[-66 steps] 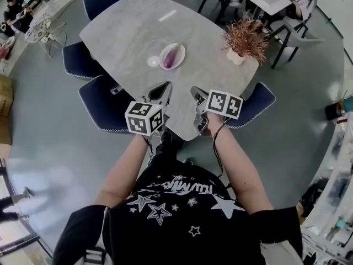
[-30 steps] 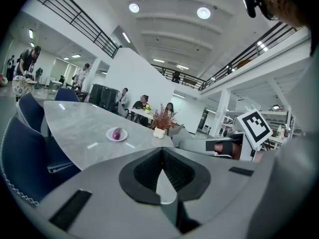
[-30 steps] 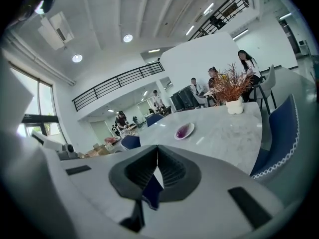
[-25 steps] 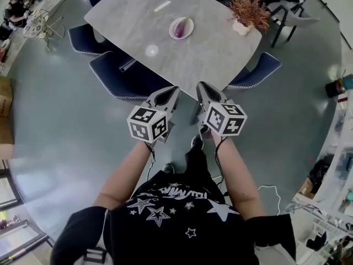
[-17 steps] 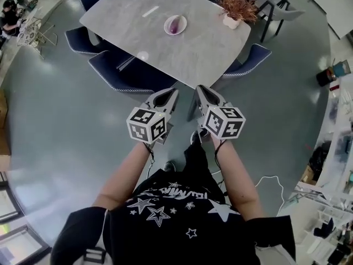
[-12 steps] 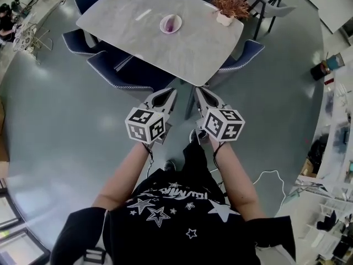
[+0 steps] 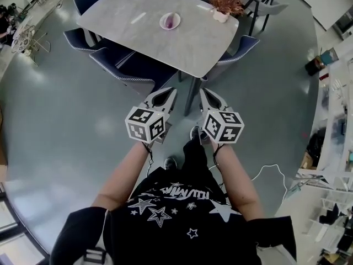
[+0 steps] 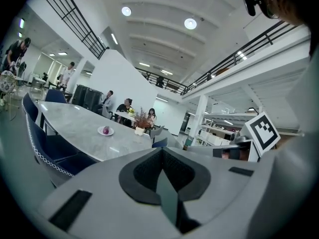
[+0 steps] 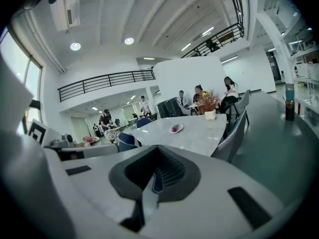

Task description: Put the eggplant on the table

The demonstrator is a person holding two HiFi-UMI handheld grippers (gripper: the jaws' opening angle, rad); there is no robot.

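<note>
A purple eggplant (image 7: 171,20) lies on a white plate (image 7: 164,22) on the grey table (image 7: 138,35), far ahead of me. The left gripper view shows the eggplant (image 8: 105,130) small on its plate (image 8: 110,132), and the right gripper view shows the eggplant (image 9: 174,129) there too. My left gripper (image 7: 167,94) and right gripper (image 7: 206,95) hang side by side over the floor, well short of the table's near edge. Both are shut with nothing between their jaws.
A potted dry plant (image 7: 223,3) stands at the table's far right end. Blue chairs (image 7: 129,69) line the left side, and another chair (image 7: 238,47) stands on the right. People sit at a further table (image 9: 199,97). Grey floor lies between me and the table.
The table has shrunk and slid up and away in the head view as I moved back from it. Both grippers have stayed shut and side by side.
</note>
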